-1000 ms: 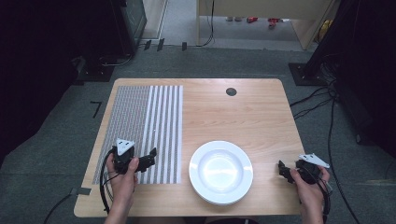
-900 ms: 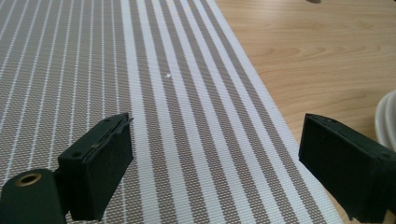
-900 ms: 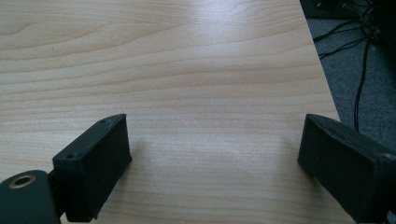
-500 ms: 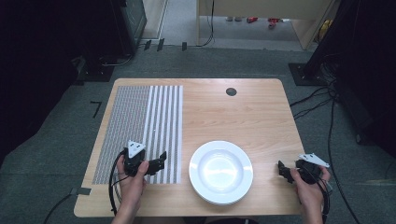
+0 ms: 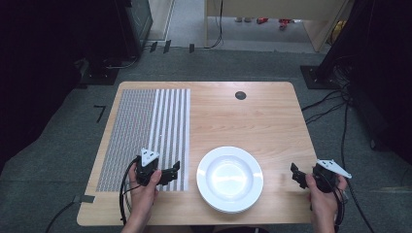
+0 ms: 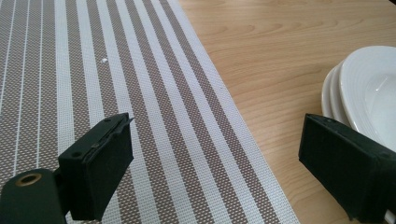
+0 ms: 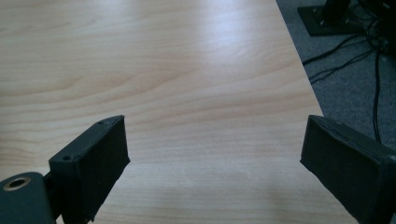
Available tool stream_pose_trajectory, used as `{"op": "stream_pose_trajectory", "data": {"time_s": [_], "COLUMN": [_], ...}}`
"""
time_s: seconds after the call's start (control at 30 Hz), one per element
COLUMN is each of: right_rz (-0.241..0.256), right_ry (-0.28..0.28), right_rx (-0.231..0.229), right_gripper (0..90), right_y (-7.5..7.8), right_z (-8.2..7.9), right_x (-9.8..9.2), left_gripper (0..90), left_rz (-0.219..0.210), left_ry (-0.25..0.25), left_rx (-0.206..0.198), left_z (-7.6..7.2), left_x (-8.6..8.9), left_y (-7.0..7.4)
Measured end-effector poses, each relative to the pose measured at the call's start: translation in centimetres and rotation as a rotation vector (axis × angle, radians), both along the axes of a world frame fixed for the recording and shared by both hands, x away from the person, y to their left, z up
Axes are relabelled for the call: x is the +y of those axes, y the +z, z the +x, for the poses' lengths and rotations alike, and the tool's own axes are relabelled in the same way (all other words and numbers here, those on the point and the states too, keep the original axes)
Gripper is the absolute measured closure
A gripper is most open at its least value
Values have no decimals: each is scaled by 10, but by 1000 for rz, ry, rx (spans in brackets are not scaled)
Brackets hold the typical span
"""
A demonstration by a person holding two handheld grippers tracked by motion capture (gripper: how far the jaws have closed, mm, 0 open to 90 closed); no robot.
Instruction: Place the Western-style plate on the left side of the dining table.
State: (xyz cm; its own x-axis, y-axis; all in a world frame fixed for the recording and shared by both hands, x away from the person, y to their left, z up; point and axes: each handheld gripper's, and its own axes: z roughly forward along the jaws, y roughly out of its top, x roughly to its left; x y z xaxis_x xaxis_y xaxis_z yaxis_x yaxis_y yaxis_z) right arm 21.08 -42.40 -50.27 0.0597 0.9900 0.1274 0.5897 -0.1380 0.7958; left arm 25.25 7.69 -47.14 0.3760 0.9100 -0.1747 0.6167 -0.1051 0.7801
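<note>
A stack of white plates [image 5: 230, 178] sits on the wooden table [image 5: 252, 116] near its front edge, and its left rim [image 6: 362, 88] shows in the left gripper view. My left gripper [image 5: 172, 174] hovers over the right edge of the striped placemat [image 5: 145, 131], jaws pointing at the plates and a short way from them. It is open [image 6: 215, 140] with nothing between its jaws. My right gripper [image 5: 295, 175] is held at the table's front right corner, right of the plates. It is open [image 7: 212, 135] over bare wood and holds nothing.
The grey-and-white striped placemat [image 6: 116, 79] covers the table's left part. A dark round hole [image 5: 240, 95] marks the far side of the table. Cables [image 5: 325, 104] lie on the floor to the right, beyond the table's right edge [image 7: 299, 70].
My left gripper has moved right across the placemat toward the plates. The right gripper has stayed in place.
</note>
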Motion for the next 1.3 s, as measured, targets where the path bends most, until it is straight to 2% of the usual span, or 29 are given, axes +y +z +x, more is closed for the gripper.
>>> {"op": "stream_pose_trajectory", "data": {"time_s": [0.13,0.17,0.2,0.27,0.33,0.37,0.43,0.5,0.6,0.77,0.9,0.97,1.07,1.3], "right_rz": [7,39,39,70,66,66,66,60,79,114,116,117,112,124], "right_ry": [13,25,25,39,60,88,98,117,141,162,169,165,174,215], "right_rx": [-54,-84,-84,-106,-123,-138,-142,-143,-137,-133,-115,-109,-98,-65], "right_gripper": [71,71,71,71,72,72,72,72,72,73,78,149,148,215], "right_y": [6,9,9,11,14,17,17,17,16,15,14,13,12,10], "right_z": [-2,-2,-2,-3,-3,-4,-3,-3,-1,-1,1,2,3,5], "right_x": [10,14,14,19,27,34,38,44,53,60,66,70,75,89], "left_gripper": [98,98,98,98,98,98,98,98,98,98,99,99,99,100], "left_rz": [-1,1,1,2,2,3,5,4,4,-10,-11,-18,-30,-68], "left_ry": [-6,-12,-12,-18,-24,-28,-33,-40,-46,-56,-63,-73,-96,-132], "left_rx": [0,0,0,3,5,5,8,10,12,21,27,36,49,65], "left_z": [-1,-1,-1,-1,-2,-2,-3,-3,-4,-5,-6,-7,-8,-11], "left_x": [-2,-3,-3,-5,-6,-7,-9,-11,-13,-16,-20,-23,-27,-34], "left_y": [0,-1,-1,-2,-3,-3,-4,-4,-5,-7,-8,-9,-10,-12]}}
